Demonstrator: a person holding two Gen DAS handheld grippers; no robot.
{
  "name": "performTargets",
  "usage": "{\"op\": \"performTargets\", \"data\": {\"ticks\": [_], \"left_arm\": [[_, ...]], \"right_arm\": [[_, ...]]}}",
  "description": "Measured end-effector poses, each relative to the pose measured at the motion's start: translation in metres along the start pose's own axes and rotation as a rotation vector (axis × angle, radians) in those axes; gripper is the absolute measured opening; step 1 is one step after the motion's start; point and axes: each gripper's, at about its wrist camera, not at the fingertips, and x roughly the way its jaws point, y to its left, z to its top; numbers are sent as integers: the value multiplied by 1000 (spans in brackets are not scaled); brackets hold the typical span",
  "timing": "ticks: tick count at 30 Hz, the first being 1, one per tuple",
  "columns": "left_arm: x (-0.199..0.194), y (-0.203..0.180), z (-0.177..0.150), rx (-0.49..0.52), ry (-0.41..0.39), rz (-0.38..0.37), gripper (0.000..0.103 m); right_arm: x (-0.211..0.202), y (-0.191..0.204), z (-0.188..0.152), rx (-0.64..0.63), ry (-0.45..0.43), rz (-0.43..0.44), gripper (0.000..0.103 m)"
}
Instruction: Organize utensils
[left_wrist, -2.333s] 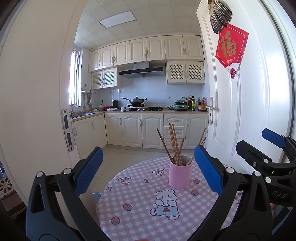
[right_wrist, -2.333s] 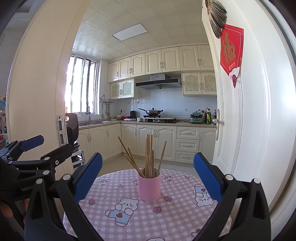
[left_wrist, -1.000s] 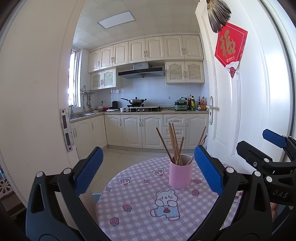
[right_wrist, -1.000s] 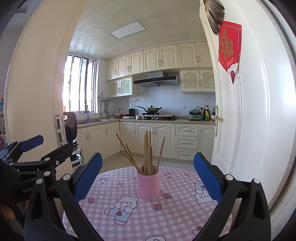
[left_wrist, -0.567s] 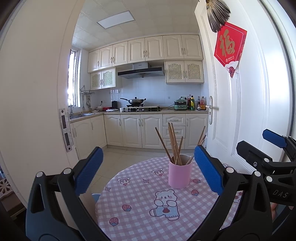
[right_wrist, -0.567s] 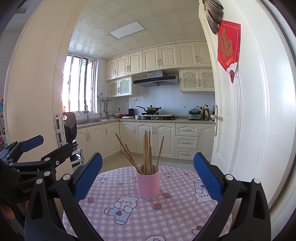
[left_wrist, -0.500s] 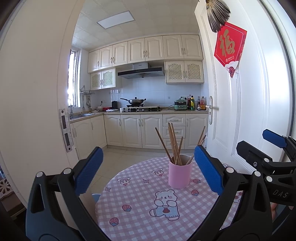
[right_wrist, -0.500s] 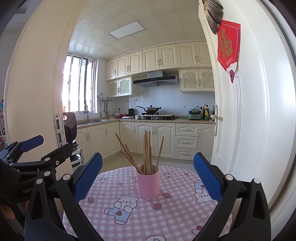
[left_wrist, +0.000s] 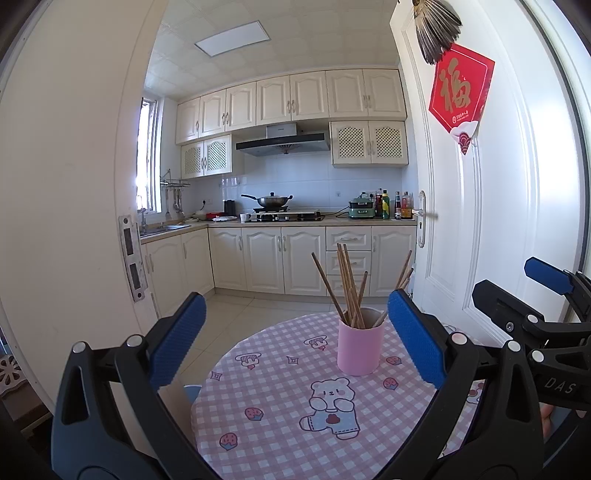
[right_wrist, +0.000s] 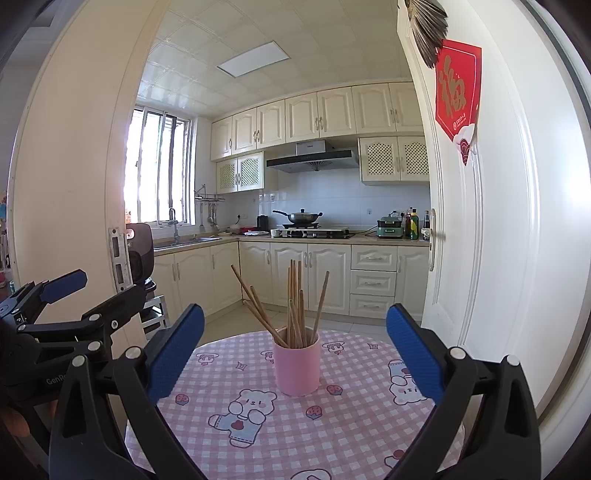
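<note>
My left gripper (left_wrist: 295, 343) and right gripper (right_wrist: 295, 347) both hang released, gaping wide; the pink cup (right_wrist: 296, 365) of chopsticks (right_wrist: 293, 302) stands at 12 o'clock on the checked table (right_wrist: 332, 424).

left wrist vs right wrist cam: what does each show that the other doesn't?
Only the left wrist view: the open left gripper in the foreground, the right gripper's body at its right edge, and red-capped bottles beside the door handle.

Only the right wrist view: the open right gripper in the foreground, the barred kitchen window and a black chair.

Both: the pink cylindrical cup holding wooden chopsticks, on the pink checked bear-print tablecloth.
</note>
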Motion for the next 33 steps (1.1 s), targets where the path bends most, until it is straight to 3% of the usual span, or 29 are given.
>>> {"op": "performTargets", "data": {"ticks": [33], "left_arm": [[12, 3, -5, -3, 21, -3, 97]], "right_arm": [[14, -1, -3, 15, 26, 6, 95]]}}
